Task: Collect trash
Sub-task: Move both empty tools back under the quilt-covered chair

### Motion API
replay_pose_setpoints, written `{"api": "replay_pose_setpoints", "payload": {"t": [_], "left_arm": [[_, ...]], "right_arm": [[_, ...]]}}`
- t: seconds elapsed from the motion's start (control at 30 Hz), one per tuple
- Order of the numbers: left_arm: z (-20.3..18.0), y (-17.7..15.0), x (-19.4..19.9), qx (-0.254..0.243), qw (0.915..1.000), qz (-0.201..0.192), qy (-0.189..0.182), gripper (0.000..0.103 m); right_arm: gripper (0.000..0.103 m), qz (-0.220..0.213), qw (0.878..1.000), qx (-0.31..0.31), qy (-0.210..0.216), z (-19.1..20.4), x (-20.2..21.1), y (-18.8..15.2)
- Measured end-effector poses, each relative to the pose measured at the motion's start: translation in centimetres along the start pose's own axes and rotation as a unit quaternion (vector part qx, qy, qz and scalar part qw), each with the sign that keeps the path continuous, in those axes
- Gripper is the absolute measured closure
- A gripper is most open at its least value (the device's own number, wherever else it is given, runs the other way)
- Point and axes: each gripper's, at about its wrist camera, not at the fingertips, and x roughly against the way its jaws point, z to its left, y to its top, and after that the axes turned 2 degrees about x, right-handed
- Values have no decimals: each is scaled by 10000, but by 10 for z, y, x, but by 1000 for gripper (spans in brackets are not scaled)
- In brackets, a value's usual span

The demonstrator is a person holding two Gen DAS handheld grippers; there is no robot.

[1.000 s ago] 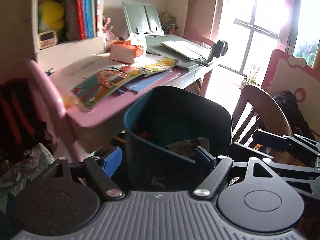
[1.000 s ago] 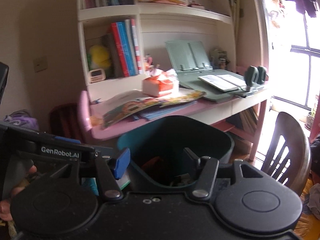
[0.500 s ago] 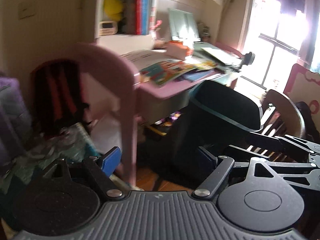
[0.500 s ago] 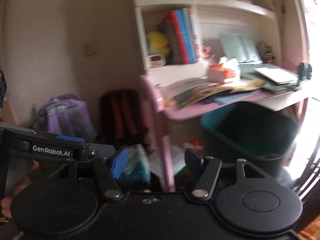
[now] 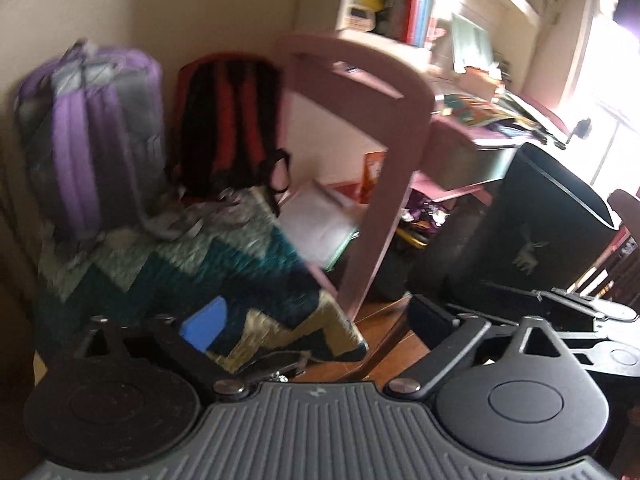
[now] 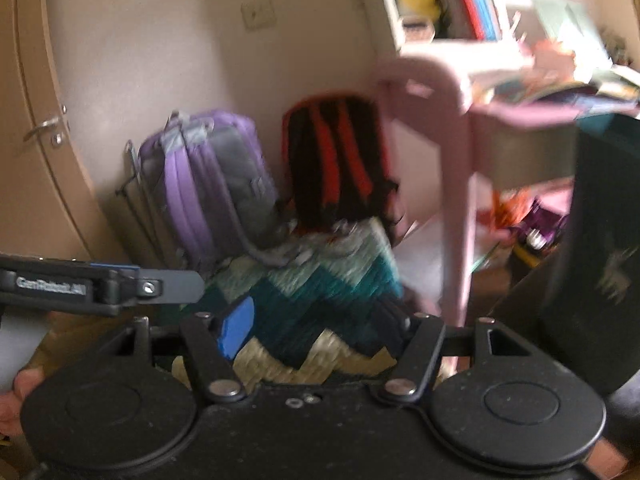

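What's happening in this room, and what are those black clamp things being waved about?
A person is tidying up with a two-finger gripper in each hand. Both the left gripper and the right gripper are open and empty, pointing at a zigzag blanket beside a purple backpack and a red-and-black backpack. The dark trash bin stands to the right by the pink desk. Nothing is being picked up yet.

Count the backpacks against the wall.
2: a purple and grey backpack on the left and a black and red backpack beside the pink desk leg. Others may be hidden.
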Motion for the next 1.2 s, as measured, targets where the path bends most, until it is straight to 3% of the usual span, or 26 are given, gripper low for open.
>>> {"api": "replay_pose_setpoints", "payload": {"t": [0.2, 0.3, 0.43, 0.63, 0.73, 1.03, 1.2], "left_arm": [[53, -39, -41, 420, 9980, 190, 431, 2], [85, -65, -73, 774, 9944, 484, 533, 2], [127, -104, -110, 1344, 9850, 895, 605, 2], [170, -161, -162, 1813, 9672, 1448, 1033, 2], [186, -187, -190, 2048, 9542, 1780, 1258, 2], [225, -256, -287, 2377, 9137, 2733, 1842, 2], [249, -297, -337, 2833, 8824, 3228, 1921, 2]], "right_arm": [[37, 214, 9996, -145, 69, 7, -57, -38], [37, 414, 9989, -186, 66, 7, -89, -58], [37, 765, 9970, -112, 61, 7, -133, -87], [37, 1708, 9853, 90, 12, 5, -208, -130], [37, 2111, 9767, 289, -238, 0, -247, -151], [37, 3102, 9479, -244, -688, -57, -364, -214], [37, 3505, 9291, -703, -945, -89, -413, -247]]}}
